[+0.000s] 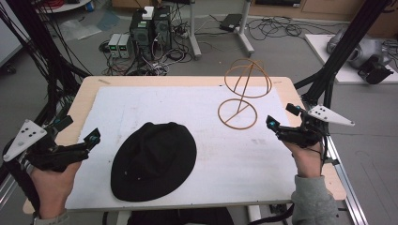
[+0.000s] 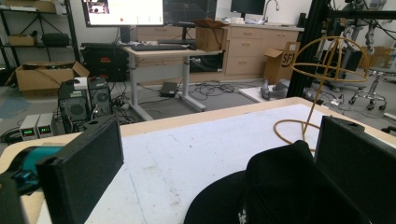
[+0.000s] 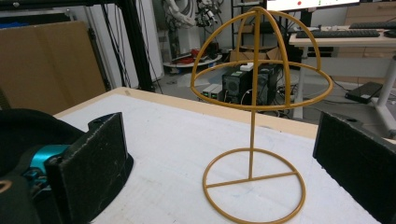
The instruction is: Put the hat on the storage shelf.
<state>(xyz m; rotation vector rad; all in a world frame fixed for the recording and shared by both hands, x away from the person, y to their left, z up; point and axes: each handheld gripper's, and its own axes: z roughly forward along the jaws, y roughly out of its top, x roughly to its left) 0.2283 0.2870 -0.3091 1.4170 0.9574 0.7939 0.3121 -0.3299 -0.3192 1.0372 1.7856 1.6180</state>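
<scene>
A black brimmed hat (image 1: 153, 161) lies flat on the white mat (image 1: 197, 108), toward the front left. A golden wire hat stand (image 1: 244, 91) rises upright at the back right of the mat, bare. My left gripper (image 1: 94, 138) hovers just left of the hat, open and holding nothing; the hat (image 2: 280, 191) lies ahead between its jaws, with the stand (image 2: 322, 74) beyond. My right gripper (image 1: 272, 124) sits to the right of the stand's base ring, open and empty. Its own view faces the stand (image 3: 257, 116), with the hat (image 3: 28, 130) at the left edge.
The wooden table (image 1: 89, 89) shows as a border around the mat. Black frame posts (image 1: 345, 47) stand at the right and left. Computer boxes (image 1: 150, 28) and cables cover the floor behind the table.
</scene>
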